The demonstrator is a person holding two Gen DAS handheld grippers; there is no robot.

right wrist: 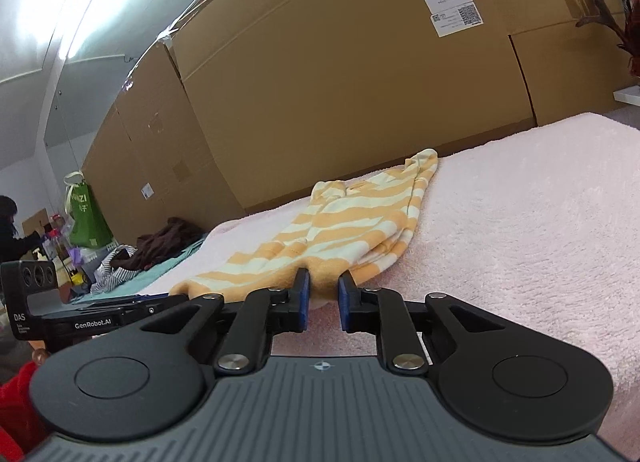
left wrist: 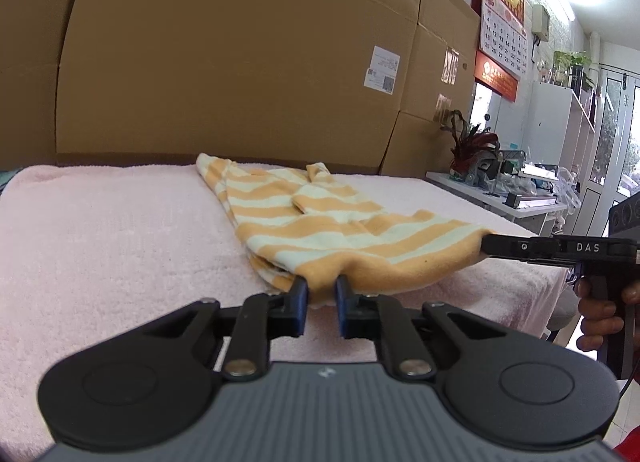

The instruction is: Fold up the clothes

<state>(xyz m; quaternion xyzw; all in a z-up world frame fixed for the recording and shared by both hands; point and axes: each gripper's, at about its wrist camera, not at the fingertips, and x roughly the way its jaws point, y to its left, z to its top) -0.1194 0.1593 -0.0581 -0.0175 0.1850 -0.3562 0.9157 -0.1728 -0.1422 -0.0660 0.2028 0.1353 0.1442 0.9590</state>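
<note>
The left gripper (left wrist: 321,287) is nearest in the left wrist view, its blue-padded fingers (left wrist: 301,299) set narrow and pinching a fold of the orange-and-cream striped garment's (left wrist: 320,230) orange hem. The hem bulges between the pads and is lifted slightly off the pink towel (left wrist: 100,242) that covers the table, close to its near edge. To the right along the same hem, the right gripper (left wrist: 486,248) comes in from the side and grips the hem's corner, with a hand (left wrist: 600,314) around its handle just off the table's right edge.

The right wrist view shows the same grip from the other end: the right gripper (right wrist: 324,290) is nearly closed on bunched orange cloth, and the left gripper (right wrist: 176,295) lies low to its left, its tip against the garment (right wrist: 352,222) edge.

From the held hem the garment runs away across the towel (right wrist: 520,222) toward the far edge, narrowing as it goes, with a sleeve folded over its middle. Behind the far edge stand large cardboard boxes (left wrist: 240,62). Past the table's right far corner are a white shelf (left wrist: 500,198) with a red-leaved plant (left wrist: 472,142) and a wall calendar (left wrist: 504,18).
</note>
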